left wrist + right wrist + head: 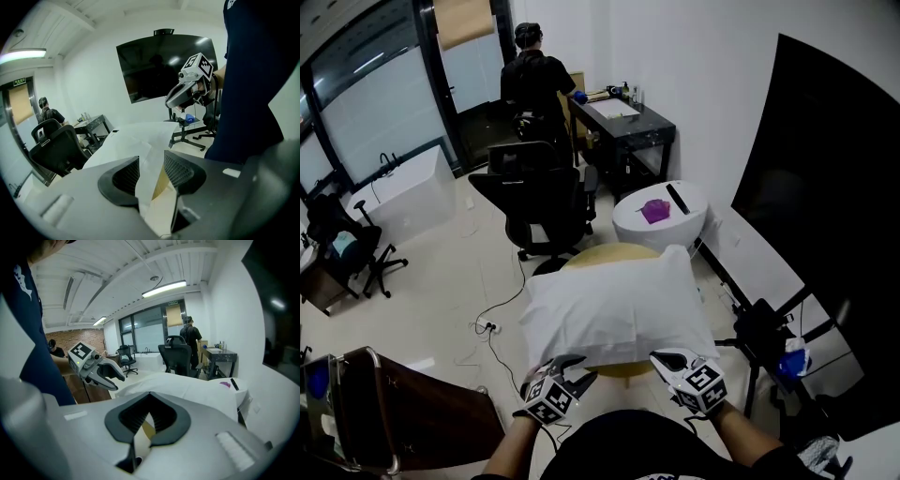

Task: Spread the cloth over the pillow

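My right gripper [667,358] clamps the cloth [614,314] at its near edge; my left gripper [581,368] stands slack, jaws apart, cloth hanging loose between them.

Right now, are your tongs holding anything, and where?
The right tongs pinch the white cloth's near edge; the left tongs stand open around it, not gripping.

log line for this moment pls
left hand-held gripper: open, cloth between jaws | right hand-held gripper: shut on cloth | cloth: lying on table
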Tool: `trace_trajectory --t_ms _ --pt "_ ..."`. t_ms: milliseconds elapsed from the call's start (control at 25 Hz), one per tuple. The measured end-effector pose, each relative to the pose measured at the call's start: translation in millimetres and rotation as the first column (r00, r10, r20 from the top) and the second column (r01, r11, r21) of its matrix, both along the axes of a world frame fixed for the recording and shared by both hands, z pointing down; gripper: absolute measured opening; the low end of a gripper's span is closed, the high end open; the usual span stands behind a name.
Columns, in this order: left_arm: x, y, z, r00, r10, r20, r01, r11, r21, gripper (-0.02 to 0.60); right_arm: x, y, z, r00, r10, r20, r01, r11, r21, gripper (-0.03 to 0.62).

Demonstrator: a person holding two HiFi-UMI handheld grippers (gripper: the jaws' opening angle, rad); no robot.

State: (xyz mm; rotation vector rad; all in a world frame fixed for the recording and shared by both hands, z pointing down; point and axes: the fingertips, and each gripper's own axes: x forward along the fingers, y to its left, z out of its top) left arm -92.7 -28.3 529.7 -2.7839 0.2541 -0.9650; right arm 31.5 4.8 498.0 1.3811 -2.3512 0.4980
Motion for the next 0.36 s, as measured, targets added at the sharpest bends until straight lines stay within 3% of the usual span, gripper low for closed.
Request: trace_trajectory --t_ms 360 --pt "-2.9 1.3 -4.7 0.998 -0.028 -0.061 0.028 1.000 -0.003 0.189 0.2 3.6 -3.7 1.000 0.017 0.008 -0.018 1.000 0.012 0.006"
